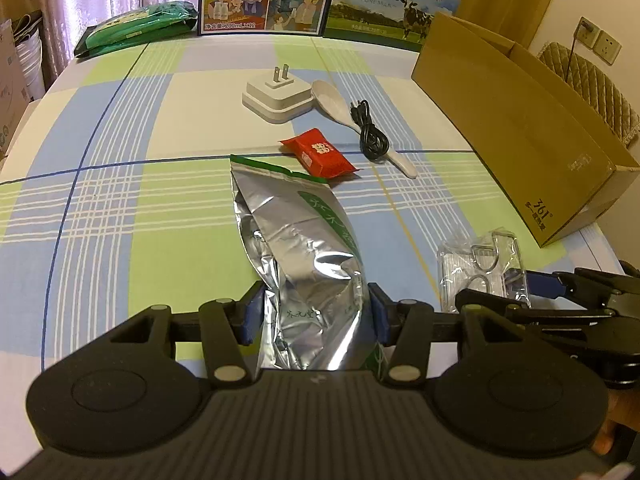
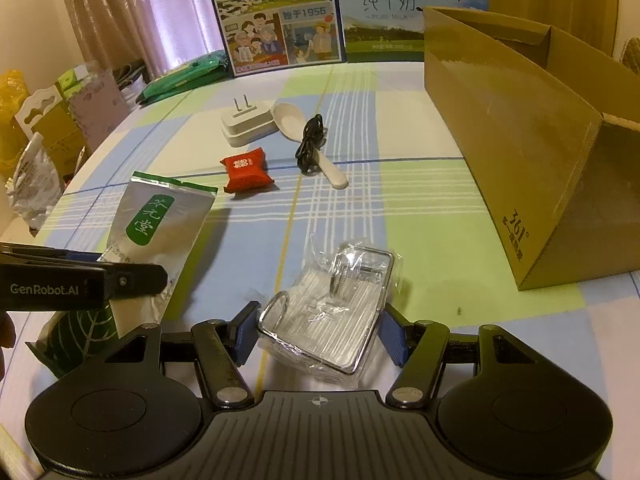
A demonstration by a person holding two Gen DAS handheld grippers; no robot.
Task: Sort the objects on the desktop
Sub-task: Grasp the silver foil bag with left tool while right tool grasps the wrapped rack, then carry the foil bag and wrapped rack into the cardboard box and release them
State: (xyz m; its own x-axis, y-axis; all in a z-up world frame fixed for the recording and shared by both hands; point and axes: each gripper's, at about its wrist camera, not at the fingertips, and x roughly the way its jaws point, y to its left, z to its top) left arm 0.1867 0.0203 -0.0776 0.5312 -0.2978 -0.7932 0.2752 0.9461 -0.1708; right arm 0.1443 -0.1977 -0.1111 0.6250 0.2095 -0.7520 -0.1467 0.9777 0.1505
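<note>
The left gripper (image 1: 316,314) is clamping its jaws on the near end of the crinkled silver foil pouch with the green label (image 1: 298,248), lying lengthwise up the centre of the left wrist view. The right gripper (image 2: 318,332) is bracketing the chrome wire rack in its clear plastic wrap (image 2: 336,312) at lower centre; its jaws are sitting narrow beside the wrap, though I cannot tell whether they are pressing it. Both seem taken by the near end so they lift cleanly. The open brown cardboard box (image 2: 532,168) is standing at right, likely the destination. The checked cloth surface (image 1: 120,184) is lying bare at left, while a red snack packet (image 1: 320,152) is sitting just beyond the pouch.
</note>
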